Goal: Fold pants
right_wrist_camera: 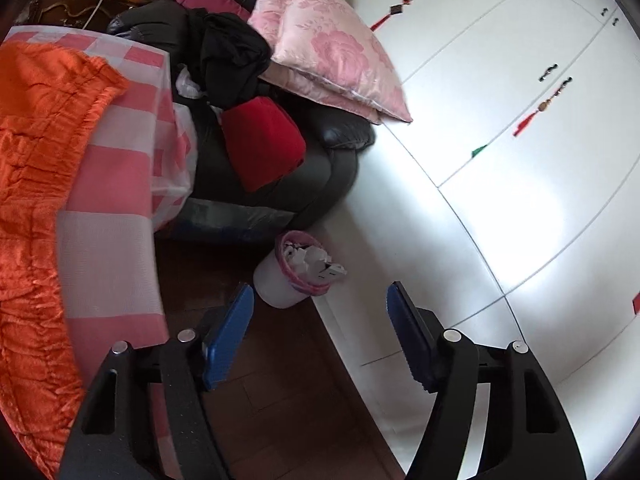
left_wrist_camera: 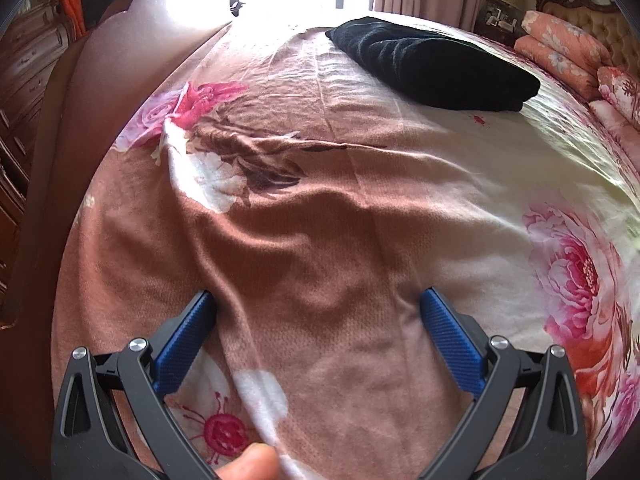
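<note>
While the bed was spread with a floral sheet in brown, cream and pink, a dark folded garment, seemingly finished pants, was seen lying near its far edge, toward the headboard corner. Orange pants, crumpled with a gathered waistband, were laid across a pink-and-white checked cover at the left of the right wrist view, overhanging its near edge. A white wardrobe was shown filling the right side of that view, and a dark armchair piled with clothes and a pink pillow was seen behind. A small white waste bin was stood on the wooden floor beside the wardrobe.

The left hand-held gripper was held released over the near part of the bed, its blue pads spread wide above a raised wrinkle, with nothing grasped. The right hand-held gripper was likewise found released and empty, pointed toward the bin, clear of the orange pants.
</note>
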Tool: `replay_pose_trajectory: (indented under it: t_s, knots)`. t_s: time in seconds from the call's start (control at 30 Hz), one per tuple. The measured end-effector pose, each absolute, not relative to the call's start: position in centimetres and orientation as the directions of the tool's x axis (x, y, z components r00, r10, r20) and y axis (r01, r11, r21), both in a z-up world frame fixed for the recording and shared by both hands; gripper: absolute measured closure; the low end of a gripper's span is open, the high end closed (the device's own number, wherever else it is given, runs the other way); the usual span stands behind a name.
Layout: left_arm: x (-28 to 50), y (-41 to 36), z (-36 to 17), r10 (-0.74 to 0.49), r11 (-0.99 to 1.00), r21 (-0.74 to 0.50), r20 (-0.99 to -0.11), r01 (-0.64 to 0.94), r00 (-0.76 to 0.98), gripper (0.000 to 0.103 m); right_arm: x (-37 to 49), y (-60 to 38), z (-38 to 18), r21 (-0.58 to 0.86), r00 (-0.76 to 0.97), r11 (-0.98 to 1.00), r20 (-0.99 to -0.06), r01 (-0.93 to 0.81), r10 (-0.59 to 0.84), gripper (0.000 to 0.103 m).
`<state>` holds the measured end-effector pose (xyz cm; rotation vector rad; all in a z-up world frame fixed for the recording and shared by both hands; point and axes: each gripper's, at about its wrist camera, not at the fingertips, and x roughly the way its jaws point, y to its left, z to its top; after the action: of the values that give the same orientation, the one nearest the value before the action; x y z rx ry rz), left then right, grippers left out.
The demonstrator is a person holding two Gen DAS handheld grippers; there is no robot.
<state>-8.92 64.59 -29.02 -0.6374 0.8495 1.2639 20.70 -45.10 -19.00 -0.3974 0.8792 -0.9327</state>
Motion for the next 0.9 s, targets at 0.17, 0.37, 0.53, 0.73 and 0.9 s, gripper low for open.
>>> replay_pose_trajectory:
  t_s: [0.17,0.37,0.53,0.73,0.9]
  knots:
    - [-5.6,57.8,-23.3,0.586,0.433,0.049,-0.774,-0.9,0.239,0.002,18.7,-46.9,-19.1,-0.629,0.262,0.557,-0.504,0.542,-0.823,0.037]
    - [-0.6,36.7,-12.1,0.477,0.779,-0.003,-0.647,-0.627,0.595,0.001,13.0,-45.5,-14.9,-0.516,0.351,0.61,-0.515,0.602,-0.782,0.016]
    - [2.1,19.1,-6.9,0.178,0.938,-0.118,-0.644,-0.326,0.744,0.001,6.8,-37.0,-10.5,-0.331,0.544,0.837,-0.644,0.436,-0.538,0.015]
    - [2.7,7.8,-4.7,0.075,0.987,-0.056,-0.671,-0.151,0.738,0.001,0.8,-26.3,-8.7,-0.092,0.634,0.974,-0.745,0.208,-0.206,0.015]
    - [1.3,4.6,-3.8,0.065,0.993,-0.027,-0.686,-0.115,0.725,0.001,-0.8,-22.3,-7.5,-0.058,0.661,0.99,-0.739,0.13,-0.13,0.015]
